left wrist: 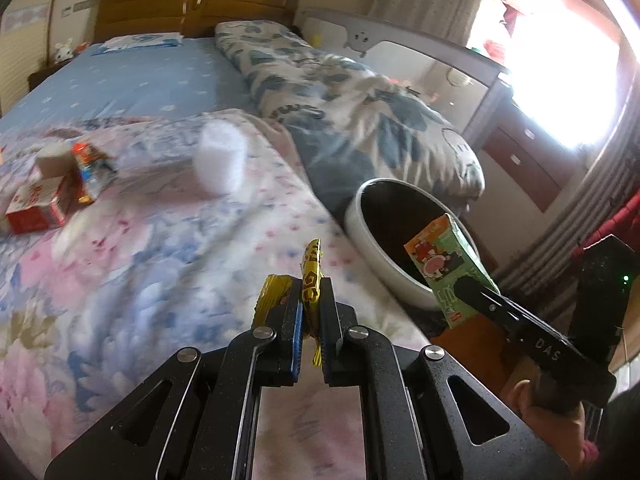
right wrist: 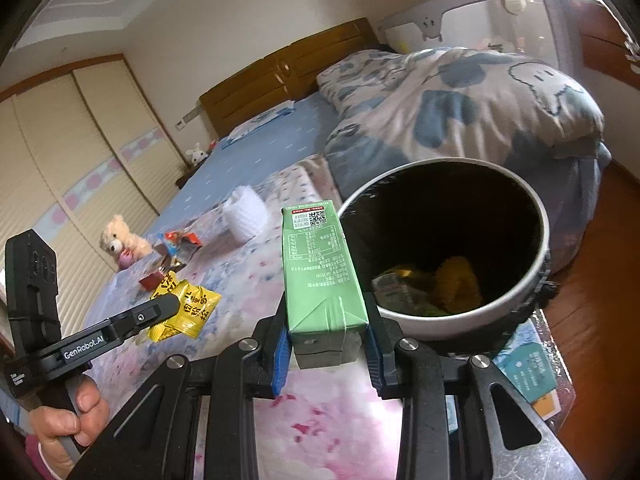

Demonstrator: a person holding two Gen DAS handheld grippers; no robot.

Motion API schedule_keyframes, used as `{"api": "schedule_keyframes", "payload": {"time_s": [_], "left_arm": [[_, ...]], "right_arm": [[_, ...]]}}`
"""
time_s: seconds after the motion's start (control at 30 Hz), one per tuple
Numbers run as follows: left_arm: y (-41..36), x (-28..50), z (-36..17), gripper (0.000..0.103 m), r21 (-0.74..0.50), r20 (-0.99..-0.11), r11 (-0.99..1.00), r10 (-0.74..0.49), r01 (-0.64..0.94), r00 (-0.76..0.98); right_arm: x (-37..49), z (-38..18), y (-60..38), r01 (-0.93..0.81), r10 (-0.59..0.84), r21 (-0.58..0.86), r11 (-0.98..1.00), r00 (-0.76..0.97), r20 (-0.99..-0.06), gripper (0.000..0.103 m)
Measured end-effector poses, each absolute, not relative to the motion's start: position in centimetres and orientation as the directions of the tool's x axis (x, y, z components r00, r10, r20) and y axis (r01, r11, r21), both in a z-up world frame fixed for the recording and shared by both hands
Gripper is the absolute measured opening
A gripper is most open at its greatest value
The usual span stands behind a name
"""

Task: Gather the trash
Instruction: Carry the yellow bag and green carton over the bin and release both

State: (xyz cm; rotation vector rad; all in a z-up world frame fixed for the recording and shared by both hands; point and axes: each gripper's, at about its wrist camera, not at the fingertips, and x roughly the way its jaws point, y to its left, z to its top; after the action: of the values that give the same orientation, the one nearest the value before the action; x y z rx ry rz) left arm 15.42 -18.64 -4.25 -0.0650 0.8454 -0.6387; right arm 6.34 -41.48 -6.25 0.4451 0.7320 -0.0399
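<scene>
Now the green carton [right wrist: 320,272] sits clamped in the right gripper [right wrist: 326,344], just beside the bin [right wrist: 536,280] at the bed's edge. The left gripper [left wrist: 314,312] pinches a yellow wrapper [left wrist: 311,276] over the floral blanket [left wrist: 140,248]; a red box [left wrist: 34,208] lies farther back.

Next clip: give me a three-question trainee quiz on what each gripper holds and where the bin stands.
1. True or false: the left gripper is shut on a yellow wrapper.
2. What does the right gripper hold? A) paper roll B) green carton C) teddy bear
3. Fill in: the bin beside the bed already holds ____.

Key: 1 true; 2 B; 3 some trash, including yellowish pieces.
</scene>
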Motion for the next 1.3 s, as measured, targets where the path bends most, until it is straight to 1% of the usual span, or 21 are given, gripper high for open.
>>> {"api": "schedule_keyframes", "payload": {"time_s": [0.63,1.3], "left_arm": [[-27.1,15.5,-2.9,0.006,-0.261,-0.676,0.750,-0.592,0.608,0.439],[-31.6,17.5,-3.7,0.006,-0.248,-0.695,0.730,-0.592,0.636,0.408]], "right_arm": [[5.5,-5.7,-47.2,0.270,0.043,0.372,0.888,0.757,-0.651,0.031],[8.1,-6.1,-49.9,0.287,0.029,0.351,0.891,0.736,-0.676,0.031]]}}
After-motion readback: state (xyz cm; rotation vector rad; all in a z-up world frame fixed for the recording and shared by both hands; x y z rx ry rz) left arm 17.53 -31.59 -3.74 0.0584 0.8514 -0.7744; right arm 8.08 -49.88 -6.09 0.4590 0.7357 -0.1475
